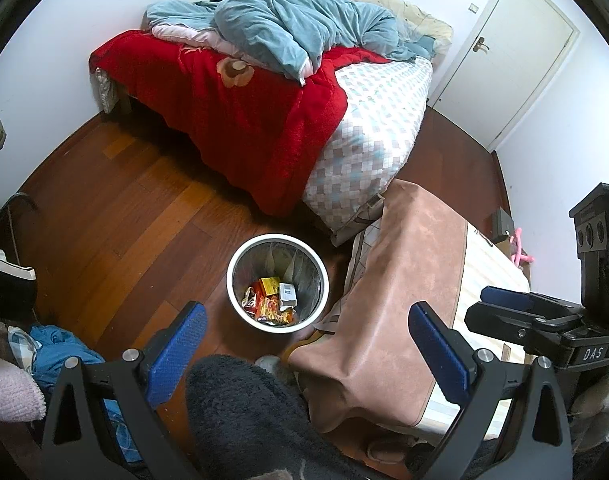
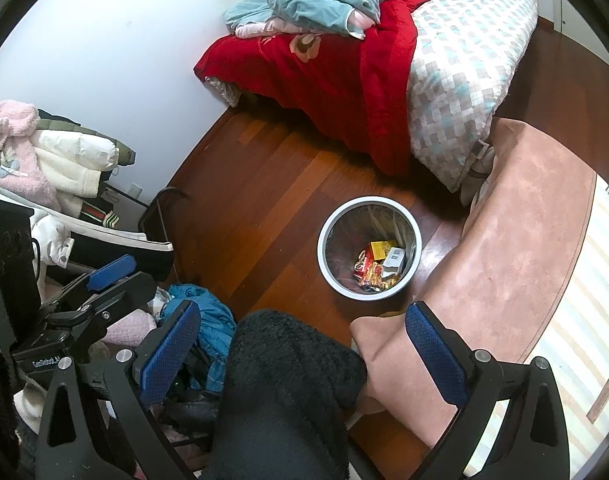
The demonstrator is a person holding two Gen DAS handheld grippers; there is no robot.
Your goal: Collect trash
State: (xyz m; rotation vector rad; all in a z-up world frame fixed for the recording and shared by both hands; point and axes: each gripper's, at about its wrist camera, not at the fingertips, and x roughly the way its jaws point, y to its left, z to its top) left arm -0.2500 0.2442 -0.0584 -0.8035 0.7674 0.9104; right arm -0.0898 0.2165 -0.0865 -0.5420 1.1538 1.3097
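A white-rimmed waste bin [image 1: 276, 237] [image 2: 368, 200] stands on the wooden floor between the bed and a cloth-covered table. Inside lie a yellow box [image 1: 270, 285] [image 2: 378, 250], a small white box [image 1: 288, 294] [image 2: 394, 259] and crumpled snack wrappers [image 1: 264, 306] [image 2: 374, 274]. My left gripper [image 1: 308, 350] hangs open above and short of the bin, holding nothing. My right gripper [image 2: 304, 356] is open too, empty, at about the same height. The person's dark fleecy leg [image 1: 244, 412] [image 2: 288, 392] fills the space below both pairs of fingers.
A bed with a red blanket [image 1: 244, 120] and blue quilt lies beyond the bin. A table under a pinkish-brown cloth [image 1: 400, 280] [image 2: 516, 240] sits right of it. Clothes are heaped at the left [image 2: 44, 160], with a blue garment [image 2: 208, 312] on the floor. A white door [image 1: 512, 52] is far right.
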